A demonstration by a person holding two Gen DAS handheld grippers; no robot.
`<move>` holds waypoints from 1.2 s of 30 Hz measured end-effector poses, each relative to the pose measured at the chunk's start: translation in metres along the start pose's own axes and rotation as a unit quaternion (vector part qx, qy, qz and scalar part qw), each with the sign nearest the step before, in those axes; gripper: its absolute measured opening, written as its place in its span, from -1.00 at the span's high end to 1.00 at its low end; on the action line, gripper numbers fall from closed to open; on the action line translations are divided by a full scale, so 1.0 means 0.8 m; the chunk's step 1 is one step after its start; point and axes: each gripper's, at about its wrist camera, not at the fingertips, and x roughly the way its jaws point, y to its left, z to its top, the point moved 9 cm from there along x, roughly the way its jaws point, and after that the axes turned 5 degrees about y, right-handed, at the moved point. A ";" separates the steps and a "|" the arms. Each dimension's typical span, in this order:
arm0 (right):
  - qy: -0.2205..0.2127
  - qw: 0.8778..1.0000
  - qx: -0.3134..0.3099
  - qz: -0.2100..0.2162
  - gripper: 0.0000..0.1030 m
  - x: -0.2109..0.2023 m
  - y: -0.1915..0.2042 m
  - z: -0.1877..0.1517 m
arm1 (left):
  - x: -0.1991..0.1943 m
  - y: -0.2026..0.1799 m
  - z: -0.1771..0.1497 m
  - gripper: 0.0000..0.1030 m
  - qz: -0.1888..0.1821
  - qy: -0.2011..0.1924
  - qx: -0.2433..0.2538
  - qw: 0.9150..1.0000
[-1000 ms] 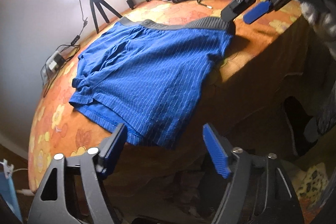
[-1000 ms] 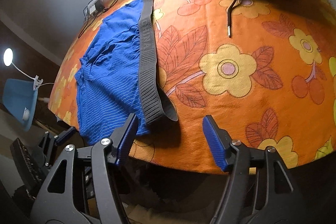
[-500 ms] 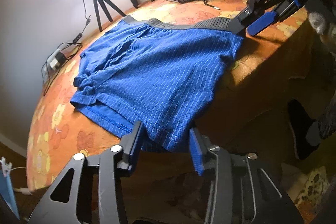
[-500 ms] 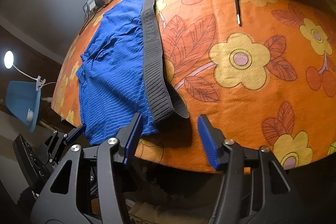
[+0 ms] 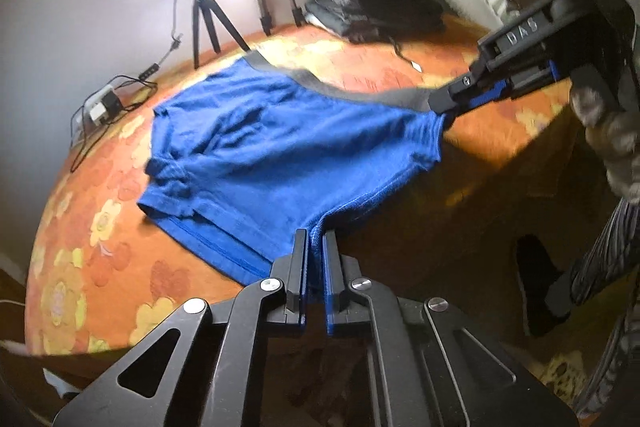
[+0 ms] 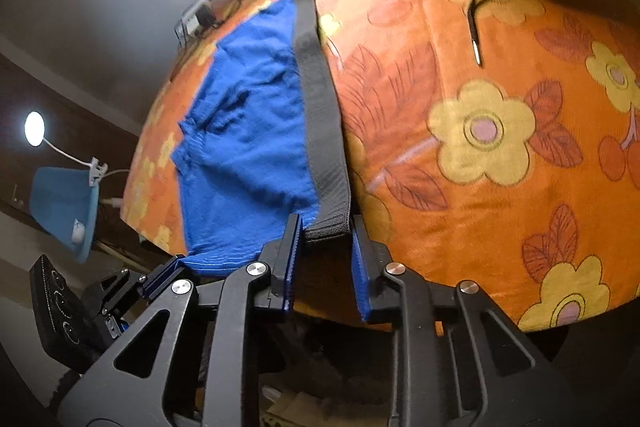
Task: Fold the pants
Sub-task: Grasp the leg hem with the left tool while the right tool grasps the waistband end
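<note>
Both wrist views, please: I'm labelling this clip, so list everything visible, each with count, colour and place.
Shorts: one, blue with grey waistband, spread on the bed, near side at the edge.
Bedspread: one, orange with yellow flowers, under everything.
Folded clothes: one dark stack, far corner of the bed.
Drawstring: one, black, trailing from the stack.
Tripods: at least two, black, behind the bed.
Power strip: one, with cables, on the far left edge of the bedspread.
Clip lamp: one, lit, left in the right wrist view.
Left gripper: shut on the hem corner.
Right gripper: closing around the waistband end.
</note>
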 end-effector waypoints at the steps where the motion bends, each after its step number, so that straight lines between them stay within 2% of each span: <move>1: -0.006 1.000 0.001 0.005 0.54 -0.005 0.005 0.005 | -0.004 0.005 0.006 0.91 0.000 -0.006 -0.005 1.000; 7: -0.041 0.999 -0.013 0.025 0.56 -0.036 0.041 0.040 | -0.026 0.039 0.044 0.92 -0.003 -0.040 -0.041 0.998; 12: -0.075 0.997 -0.024 0.021 0.56 -0.056 0.053 0.071 | -0.035 0.069 0.075 0.92 0.012 -0.063 -0.043 0.997; 15: -0.066 0.997 0.000 0.041 0.57 -0.045 0.056 0.084 | -0.033 0.081 0.078 0.92 0.009 -0.062 -0.056 0.996; 19: -0.054 0.998 -0.009 0.033 0.62 -0.029 0.060 0.084 | -0.026 0.072 0.065 0.90 -0.028 -0.042 -0.063 0.997; 21: -0.049 0.998 -0.013 0.027 0.62 -0.022 0.062 0.085 | -0.022 0.060 0.056 0.74 -0.047 -0.030 -0.063 0.996; 22: -0.049 0.998 -0.015 0.024 0.62 -0.020 0.063 0.085 | -0.019 0.053 0.053 0.49 -0.062 -0.023 -0.064 0.996; 23: -0.049 0.998 -0.016 0.021 0.63 -0.018 0.063 0.086 | -0.016 0.046 0.049 0.13 -0.073 -0.016 -0.067 0.995; 25: -0.052 0.998 -0.018 0.018 0.64 -0.018 0.064 0.088 | -0.012 0.038 0.046 -0.13 -0.087 -0.010 -0.072 0.993; 30: -0.060 0.998 -0.026 0.016 0.65 -0.023 0.069 0.091 | 0.009 0.015 0.036 -0.13 -0.107 0.023 -0.062 0.992; 36: -0.069 0.997 -0.026 0.018 0.65 -0.034 0.067 0.091 | 0.038 0.006 0.024 -0.13 -0.109 0.053 -0.067 0.990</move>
